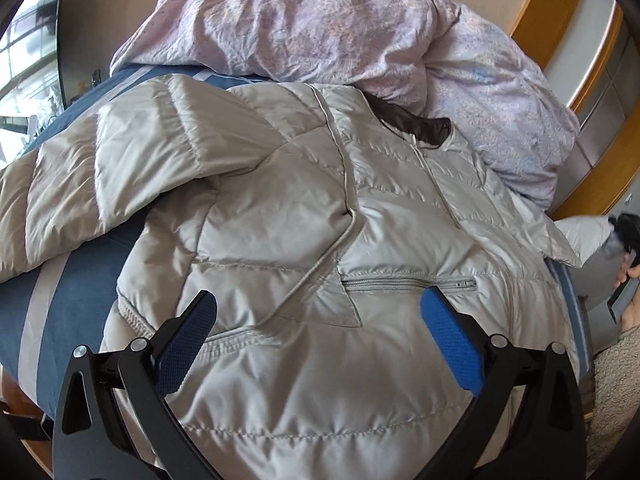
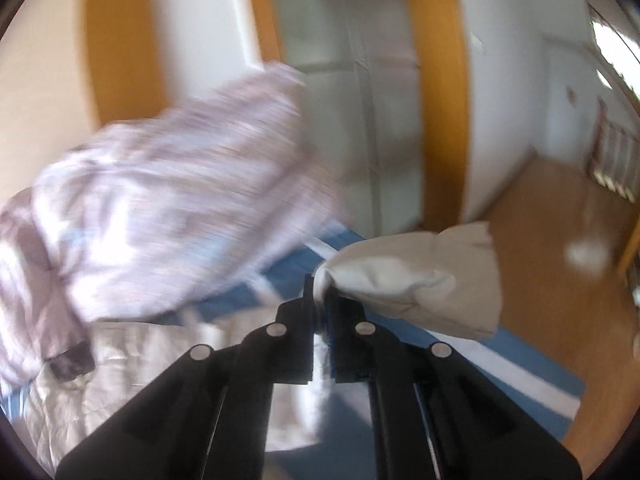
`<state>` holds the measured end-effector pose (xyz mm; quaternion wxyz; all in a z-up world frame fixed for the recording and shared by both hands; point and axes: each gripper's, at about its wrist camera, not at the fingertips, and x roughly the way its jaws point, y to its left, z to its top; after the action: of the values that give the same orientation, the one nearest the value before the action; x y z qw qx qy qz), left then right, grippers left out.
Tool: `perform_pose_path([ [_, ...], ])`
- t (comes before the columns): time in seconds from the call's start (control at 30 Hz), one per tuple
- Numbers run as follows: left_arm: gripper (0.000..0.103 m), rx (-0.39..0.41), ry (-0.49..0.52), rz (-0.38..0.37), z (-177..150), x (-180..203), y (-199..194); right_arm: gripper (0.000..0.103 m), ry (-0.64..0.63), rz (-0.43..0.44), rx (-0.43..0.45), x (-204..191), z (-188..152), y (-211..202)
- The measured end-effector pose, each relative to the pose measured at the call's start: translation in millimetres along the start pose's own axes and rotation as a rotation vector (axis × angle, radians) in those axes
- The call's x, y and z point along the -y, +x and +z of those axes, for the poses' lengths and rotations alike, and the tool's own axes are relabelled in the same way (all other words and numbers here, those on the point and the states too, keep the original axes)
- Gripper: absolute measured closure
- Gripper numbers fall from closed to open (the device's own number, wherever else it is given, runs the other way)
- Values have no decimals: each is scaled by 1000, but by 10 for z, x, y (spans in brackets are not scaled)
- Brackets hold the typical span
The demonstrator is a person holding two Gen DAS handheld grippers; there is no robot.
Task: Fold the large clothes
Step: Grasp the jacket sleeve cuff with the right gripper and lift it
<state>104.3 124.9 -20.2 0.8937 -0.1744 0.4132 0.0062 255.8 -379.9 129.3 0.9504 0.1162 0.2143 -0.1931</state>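
Right gripper (image 2: 320, 292) clamps the jacket (image 1: 304, 208) sleeve (image 2: 416, 280) for folding.
Left gripper (image 1: 318, 312), wide open and empty, hovers at the hem, 6 o'clock, ready to pin it.

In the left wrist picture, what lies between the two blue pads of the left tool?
Only the silver puffer jacket lies there. The left tool is open above its lower front, just below the pocket zipper; its pads do not pinch the fabric.
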Motion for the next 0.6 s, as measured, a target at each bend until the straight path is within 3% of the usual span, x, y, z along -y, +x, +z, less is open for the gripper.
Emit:
perform_pose_path([
  [0.13,1,52,3,7,-4,-66,-102,97,-116,141,60,-677,26,-265],
  [0.3,1,34,-45,-28,13,-226,-131,97,-224,324,60,-1413,-129,-534],
  [0.47,1,54,-124,-49,21,-430,-187,97,-350,461,-40,-2113,-518,-590],
  [0.6,1,147,-155,-23,18,-549,-328,97,-474,507,-151,-2528,-993,-570],
])
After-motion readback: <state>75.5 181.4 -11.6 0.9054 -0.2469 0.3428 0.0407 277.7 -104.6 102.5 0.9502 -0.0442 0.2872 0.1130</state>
